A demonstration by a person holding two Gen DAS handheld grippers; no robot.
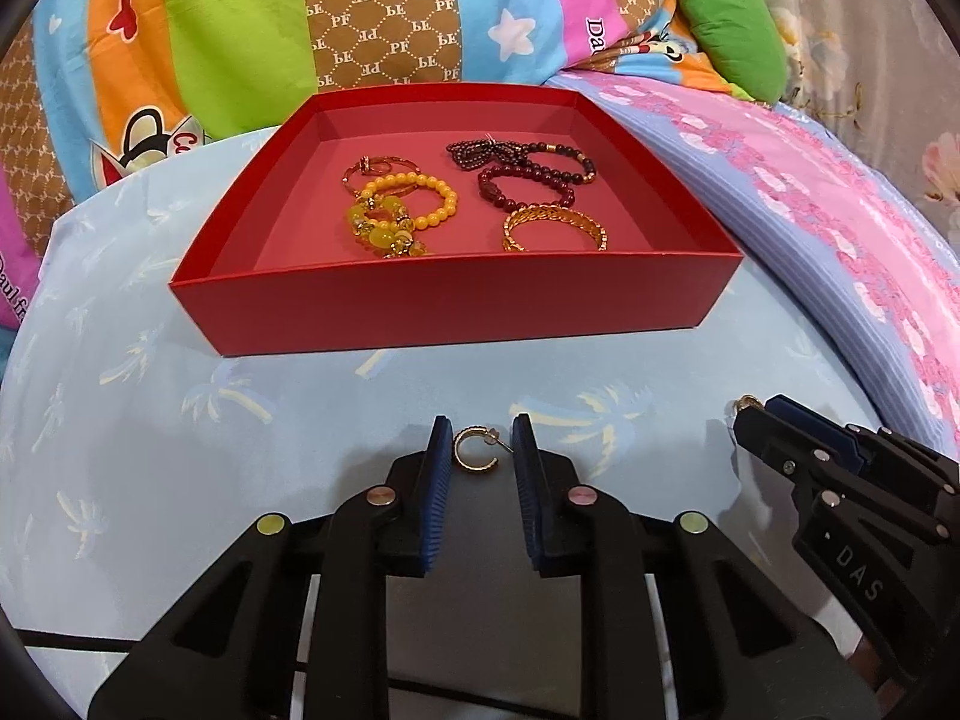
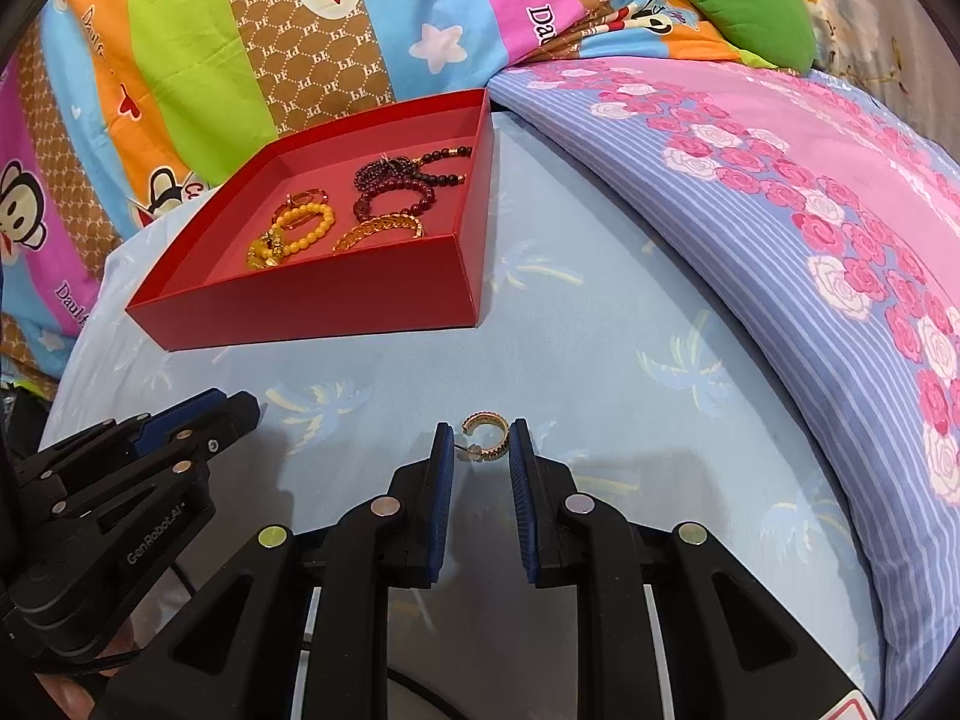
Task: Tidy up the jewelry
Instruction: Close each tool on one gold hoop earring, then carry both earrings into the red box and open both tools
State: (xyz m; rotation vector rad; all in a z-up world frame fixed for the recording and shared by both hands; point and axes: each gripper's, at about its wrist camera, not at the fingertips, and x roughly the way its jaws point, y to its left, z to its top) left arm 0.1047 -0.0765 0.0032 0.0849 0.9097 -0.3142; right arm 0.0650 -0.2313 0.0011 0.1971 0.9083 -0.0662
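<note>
A red box (image 1: pixel 456 306) sits on the pale blue sheet and holds yellow bead bracelets (image 1: pixel 399 207), dark red bead bracelets (image 1: pixel 528 171) and a gold bangle (image 1: pixel 555 228); the box also shows in the right wrist view (image 2: pixel 336 300). My left gripper (image 1: pixel 481 438) is open, its blue pads on either side of a small gold hoop earring (image 1: pixel 474 453) lying on the sheet. My right gripper (image 2: pixel 480 441) is open around a second gold hoop earring (image 2: pixel 487 438), which also shows in the left wrist view (image 1: pixel 747 403).
A pink and lilac floral pillow (image 2: pixel 810 228) lies to the right. A bright striped cartoon quilt (image 1: pixel 270 30) rises behind the box. A green cushion (image 1: pixel 729 27) sits at the far right. Each gripper shows in the other's view, right gripper (image 1: pixel 744 420) and left gripper (image 2: pixel 240 414).
</note>
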